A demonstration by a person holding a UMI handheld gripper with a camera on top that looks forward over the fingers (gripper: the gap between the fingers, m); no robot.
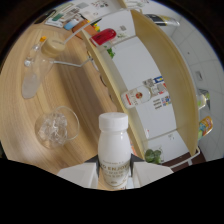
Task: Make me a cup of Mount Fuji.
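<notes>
The claw (115, 175) is pinching a white plastic milk bottle (114, 150), one pale finger (80, 175) pressed against each side of its lower body. The bottle stands upright between them, its white screw cap still on, with a label whose print is partly readable but too small to make out in full.

Just ahead of the fingers and off to their left, a clear glass cup (56, 127) sits on the wooden bench (75, 95), filled with ice cubes. Beyond it, farther along the bench, lies a clear, long-handled glass piece (34, 80) tilted on its side; what exactly it is I cannot tell. Near that stands a small clear container with something yellowish inside (52, 46).

At the far end of the bench are a few colourful items, among them a red object (104, 36) and some papers or cards (75, 15), too small to identify.

To the right of the bottle, the bench ends at a pale wooden edge (107, 75), and past it is a white surface (145, 90). On it lies a clear bottle with a red-and-white label (137, 95), near some small packets (160, 87). Something leafy and green (153, 156) shows close to the right finger, beyond the bench edge.
</notes>
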